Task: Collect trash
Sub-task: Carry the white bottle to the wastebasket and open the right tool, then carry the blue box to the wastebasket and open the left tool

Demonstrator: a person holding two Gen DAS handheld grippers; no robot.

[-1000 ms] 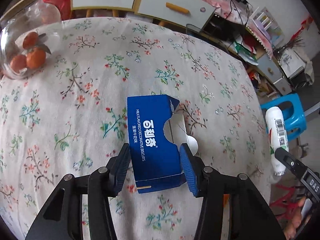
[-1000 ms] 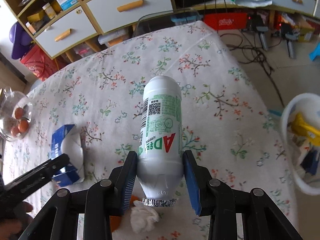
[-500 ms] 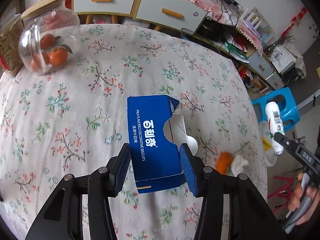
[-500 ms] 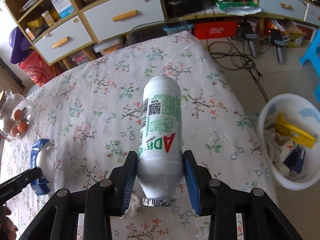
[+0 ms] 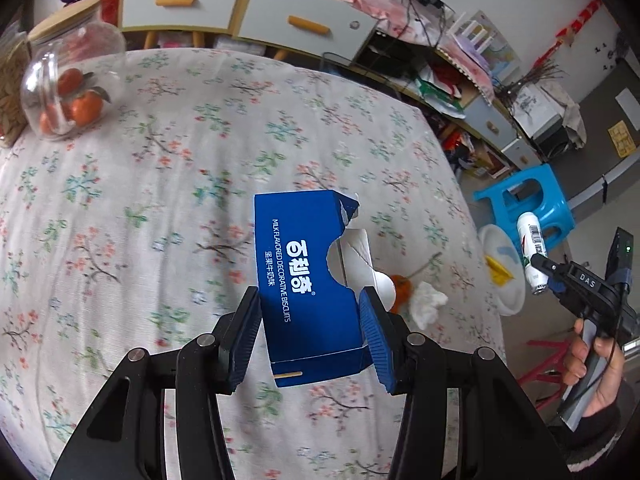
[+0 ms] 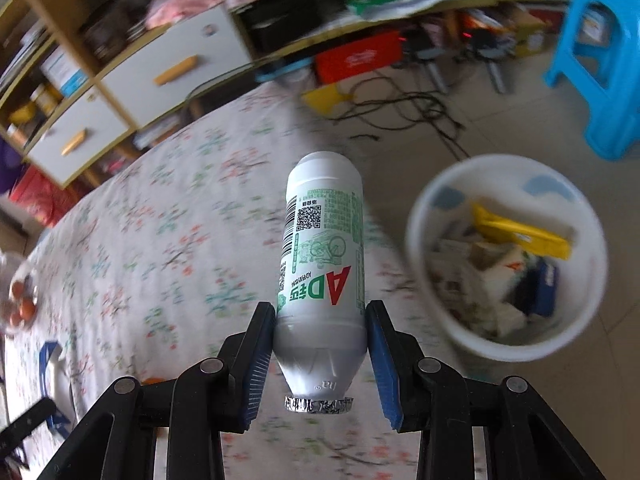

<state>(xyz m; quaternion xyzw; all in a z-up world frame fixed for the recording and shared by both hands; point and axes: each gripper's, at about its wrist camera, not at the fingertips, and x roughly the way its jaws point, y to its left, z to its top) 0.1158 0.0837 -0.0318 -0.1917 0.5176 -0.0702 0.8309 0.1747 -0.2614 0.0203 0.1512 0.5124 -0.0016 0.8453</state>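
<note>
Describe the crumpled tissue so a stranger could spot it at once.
Start at the floral tablecloth, then its edge nearest the white bin. There, right of the blue box in the left gripper, lies the tissue: a white crumpled wad beside an orange scrap, the only soft white lump.

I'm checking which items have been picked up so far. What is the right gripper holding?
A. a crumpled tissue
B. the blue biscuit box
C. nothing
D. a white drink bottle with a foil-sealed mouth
D: the right gripper has its blue pads pressed on both sides of the white drink bottle, its foil mouth toward the camera.
</note>
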